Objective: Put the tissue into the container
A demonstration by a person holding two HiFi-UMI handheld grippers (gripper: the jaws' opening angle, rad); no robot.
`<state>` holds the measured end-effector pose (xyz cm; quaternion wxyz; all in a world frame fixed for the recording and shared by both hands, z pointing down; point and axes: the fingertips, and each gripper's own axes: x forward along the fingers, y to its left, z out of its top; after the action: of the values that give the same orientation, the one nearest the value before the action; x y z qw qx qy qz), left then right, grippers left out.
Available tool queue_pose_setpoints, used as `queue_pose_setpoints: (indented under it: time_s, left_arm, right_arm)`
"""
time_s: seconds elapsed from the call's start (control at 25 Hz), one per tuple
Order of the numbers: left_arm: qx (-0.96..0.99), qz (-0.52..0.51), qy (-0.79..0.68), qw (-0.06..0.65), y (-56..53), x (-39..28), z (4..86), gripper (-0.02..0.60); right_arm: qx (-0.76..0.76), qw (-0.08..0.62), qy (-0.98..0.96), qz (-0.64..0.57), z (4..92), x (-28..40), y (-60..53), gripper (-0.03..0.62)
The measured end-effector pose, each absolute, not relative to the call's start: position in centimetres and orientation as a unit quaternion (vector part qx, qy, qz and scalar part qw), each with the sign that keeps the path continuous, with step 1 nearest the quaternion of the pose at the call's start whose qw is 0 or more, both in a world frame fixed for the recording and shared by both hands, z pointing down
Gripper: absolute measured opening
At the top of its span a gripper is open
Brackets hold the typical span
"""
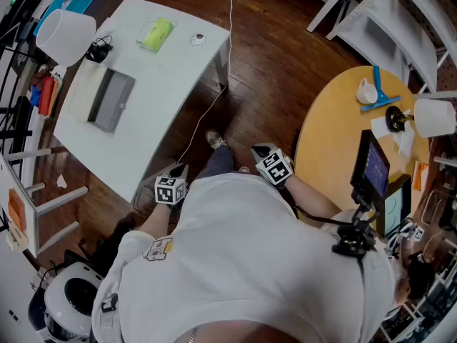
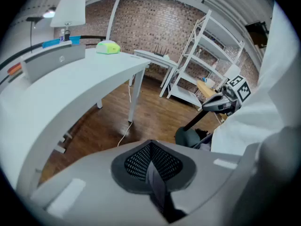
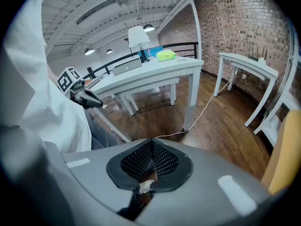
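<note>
A green tissue pack (image 1: 156,34) lies at the far side of the white table (image 1: 164,113), beside a small round container (image 1: 198,40). The pack also shows in the left gripper view (image 2: 108,47) and in the right gripper view (image 3: 165,55). Both grippers are held close to the person's body, above the wooden floor and well short of the table. My left gripper (image 1: 178,171) is shut with nothing in it, its jaws (image 2: 151,161) closed together. My right gripper (image 1: 262,152) is likewise shut and empty (image 3: 151,161).
A white lamp (image 1: 66,36) and a grey flat case (image 1: 111,100) stand on the white table. To the right, a round yellow table (image 1: 328,156) carries a blue scraper (image 1: 378,91), a white cup (image 1: 366,91), a lamp and a tablet. A white cable (image 1: 203,116) trails over the floor.
</note>
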<state>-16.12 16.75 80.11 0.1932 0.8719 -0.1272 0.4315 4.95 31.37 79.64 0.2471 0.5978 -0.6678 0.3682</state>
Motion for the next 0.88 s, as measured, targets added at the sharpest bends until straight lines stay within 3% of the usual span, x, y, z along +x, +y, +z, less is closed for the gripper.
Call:
queue_pose_setpoints:
  time_s: [0.44,0.88]
  left_arm:
    - [0.929,0.311,-0.106,0.172,2.1,-2.5,70.0,0.000]
    - [0.926,0.263,-0.197,0.184,-7.5,1.8,62.2,0.000]
  right_arm:
    - [0.610,0.285,-0.682,0.286,73.2,14.5,14.2,0.000]
    - [0.515,0.334,-0.776,0.146,61.1,17.9,-3.6,0.000]
